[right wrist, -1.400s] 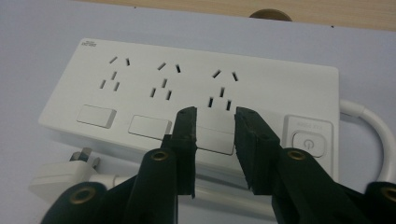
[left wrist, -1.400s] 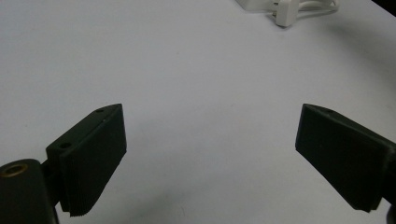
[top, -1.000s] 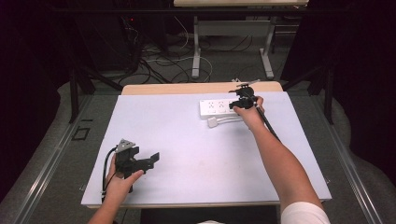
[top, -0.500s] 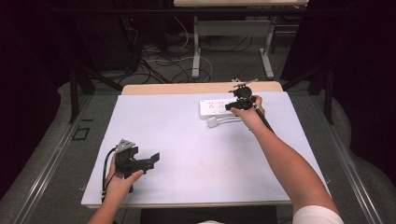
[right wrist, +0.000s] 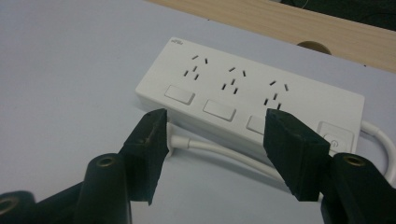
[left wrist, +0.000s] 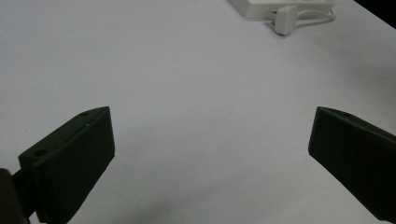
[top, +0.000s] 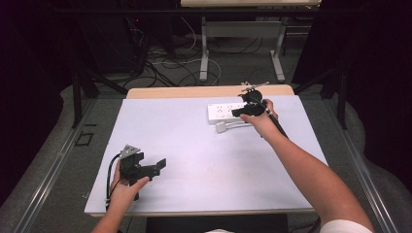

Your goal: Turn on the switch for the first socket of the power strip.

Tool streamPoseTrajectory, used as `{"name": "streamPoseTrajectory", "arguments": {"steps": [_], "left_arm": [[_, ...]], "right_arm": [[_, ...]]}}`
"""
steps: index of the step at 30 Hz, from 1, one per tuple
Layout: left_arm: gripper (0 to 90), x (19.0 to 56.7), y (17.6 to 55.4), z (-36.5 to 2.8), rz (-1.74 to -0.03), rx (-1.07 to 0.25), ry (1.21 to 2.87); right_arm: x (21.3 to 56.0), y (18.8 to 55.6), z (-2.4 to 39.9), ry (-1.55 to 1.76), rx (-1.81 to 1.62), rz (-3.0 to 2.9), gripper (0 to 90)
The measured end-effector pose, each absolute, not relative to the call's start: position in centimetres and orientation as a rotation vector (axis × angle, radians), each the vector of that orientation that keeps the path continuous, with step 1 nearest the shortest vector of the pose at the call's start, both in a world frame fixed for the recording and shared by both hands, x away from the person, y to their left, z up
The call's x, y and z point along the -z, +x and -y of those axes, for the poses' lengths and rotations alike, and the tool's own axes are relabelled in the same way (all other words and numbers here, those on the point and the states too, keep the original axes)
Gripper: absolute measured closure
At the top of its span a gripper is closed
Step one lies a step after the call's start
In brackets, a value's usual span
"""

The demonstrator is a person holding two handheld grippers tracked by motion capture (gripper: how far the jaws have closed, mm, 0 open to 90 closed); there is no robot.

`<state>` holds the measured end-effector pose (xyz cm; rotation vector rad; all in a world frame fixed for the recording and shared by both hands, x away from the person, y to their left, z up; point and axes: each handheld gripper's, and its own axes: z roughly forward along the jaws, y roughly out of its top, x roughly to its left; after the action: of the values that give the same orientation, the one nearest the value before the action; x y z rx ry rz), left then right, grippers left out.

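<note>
The white rectangular plastic power strip (top: 227, 110) lies flat near the far edge of the pale lavender table mat (top: 194, 145), right of centre, with three socket groups and a row of switches facing up. We see its white cord (right wrist: 219, 150) run along the near side of the body, and its white plug (top: 221, 127) rests on the mat just in front of the strip's left part. The right gripper (right wrist: 212, 140) hovers just above the strip's near edge, jaws spread moderately and holding nothing; in the right gripper view the cord passes between them. The left gripper (top: 158, 166) sits well apart, at the near left of the mat, gripped by the left hand (top: 127, 187). Its jaws stand wide apart over bare mat, with the strip and plug (left wrist: 285, 21) far ahead.
</note>
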<state>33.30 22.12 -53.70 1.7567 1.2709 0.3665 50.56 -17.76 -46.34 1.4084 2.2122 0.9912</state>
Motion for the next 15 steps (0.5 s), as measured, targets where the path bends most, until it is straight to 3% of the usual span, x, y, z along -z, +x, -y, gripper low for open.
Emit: {"name": "streamPoseTrajectory", "arguments": {"steps": [5, 15], "left_arm": [[0.5, 53.6, 33.2, -22.1, -1.267, -0.371, 1.760], [0.5, 53.6, 33.2, -22.3, -1.278, -0.362, 1.758]], "right_arm": [[46.0, 49.4, 17.4, 1.363, -1.009, -2.229, 37.0], [46.2, 47.3, 17.8, 1.344, -1.069, -2.247, 18.9]]}}
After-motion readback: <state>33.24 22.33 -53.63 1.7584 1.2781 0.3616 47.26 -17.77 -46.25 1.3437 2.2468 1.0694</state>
